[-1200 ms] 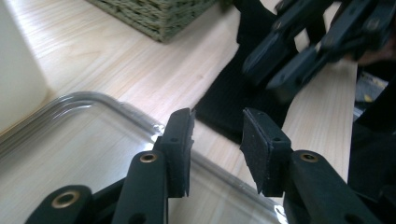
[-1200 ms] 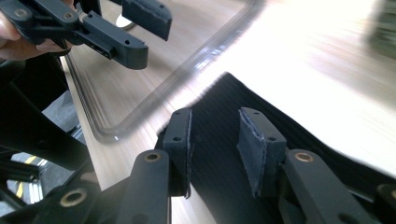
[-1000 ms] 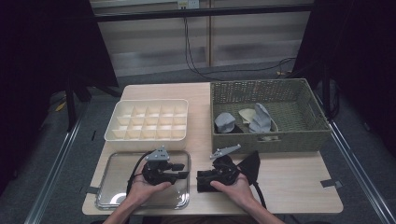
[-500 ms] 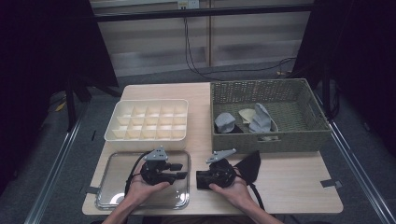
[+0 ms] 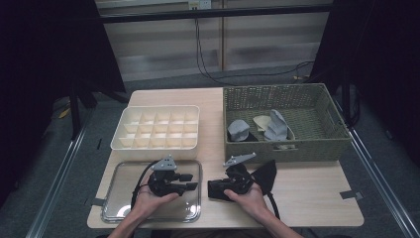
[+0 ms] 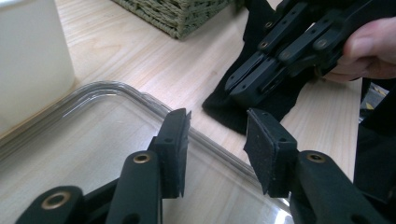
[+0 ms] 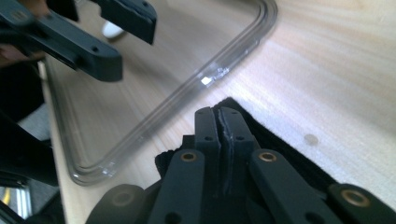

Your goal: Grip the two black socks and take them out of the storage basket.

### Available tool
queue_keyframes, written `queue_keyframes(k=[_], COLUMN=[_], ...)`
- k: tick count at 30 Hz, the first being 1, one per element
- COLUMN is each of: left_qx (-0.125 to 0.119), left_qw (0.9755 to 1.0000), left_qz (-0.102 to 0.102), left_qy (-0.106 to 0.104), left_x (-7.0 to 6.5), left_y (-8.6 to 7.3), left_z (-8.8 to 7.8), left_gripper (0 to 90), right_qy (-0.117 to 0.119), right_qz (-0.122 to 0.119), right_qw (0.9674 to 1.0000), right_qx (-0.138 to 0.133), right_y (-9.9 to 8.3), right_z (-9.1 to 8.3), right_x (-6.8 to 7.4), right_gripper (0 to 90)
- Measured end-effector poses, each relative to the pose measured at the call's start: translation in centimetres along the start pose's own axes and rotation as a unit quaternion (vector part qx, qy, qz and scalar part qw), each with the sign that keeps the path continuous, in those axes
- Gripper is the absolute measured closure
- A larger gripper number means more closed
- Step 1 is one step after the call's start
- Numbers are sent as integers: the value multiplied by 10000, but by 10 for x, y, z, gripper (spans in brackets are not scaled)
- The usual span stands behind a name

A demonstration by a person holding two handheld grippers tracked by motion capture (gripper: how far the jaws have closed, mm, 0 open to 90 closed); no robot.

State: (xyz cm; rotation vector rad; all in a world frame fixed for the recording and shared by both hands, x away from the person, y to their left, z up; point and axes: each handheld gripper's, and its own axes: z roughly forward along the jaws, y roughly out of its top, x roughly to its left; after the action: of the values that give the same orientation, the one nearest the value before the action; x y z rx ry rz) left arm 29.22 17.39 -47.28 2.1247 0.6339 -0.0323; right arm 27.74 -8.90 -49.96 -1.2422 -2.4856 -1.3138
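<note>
R gripper [image 7: 219, 121] jaws just closed, pinching black cloth [image 5: 262, 174]; L gripper [image 6: 217, 135] half-open, empty.

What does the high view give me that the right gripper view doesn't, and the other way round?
High view alone: the woven basket with grey and cream cloth pieces inside, and the white divided box.

Right gripper view alone: a close look at the right gripper, jaws closed together and apparently pinching the edge of the black cloth.

Shared: the clear tray, the left gripper above it, the black cloth and the wooden table.
</note>
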Motion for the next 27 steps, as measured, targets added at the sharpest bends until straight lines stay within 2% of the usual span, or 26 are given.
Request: queue_keyframes(k=[6,10,15,18,20,24,27], left_qx=[-68,-63,-99,-116,-138,-127,-118], left_qw=[9999,10000,9999,9999,9999,9999,9998], left_qz=[-86,-38,-85,-85,-86,-87,-71], left_qy=[-45,-64,-71,-51,-45,-39,-115], left_x=[1,0,-1,1,0,-1,-1], left_y=[0,0,0,0,0,1,1], left_z=[-2,-1,-1,-3,-3,-2,-1], left_gripper=[528,515,458,435,429,427,439], right_qy=[109,162,226,288,323,341,369], right_qz=[73,77,79,4,44,70,59], right_qw=[9997,9992,9981,9964,9954,9939,9928], right_qx=[-223,-368,-568,-800,-906,-1050,-1141], right_y=[5,8,12,16,17,21,24], right_z=[-14,-22,-35,-49,-55,-65,-70], right_x=[0,1,2,3,2,2,3], right_gripper=[866,866,867,867,867,868,868])
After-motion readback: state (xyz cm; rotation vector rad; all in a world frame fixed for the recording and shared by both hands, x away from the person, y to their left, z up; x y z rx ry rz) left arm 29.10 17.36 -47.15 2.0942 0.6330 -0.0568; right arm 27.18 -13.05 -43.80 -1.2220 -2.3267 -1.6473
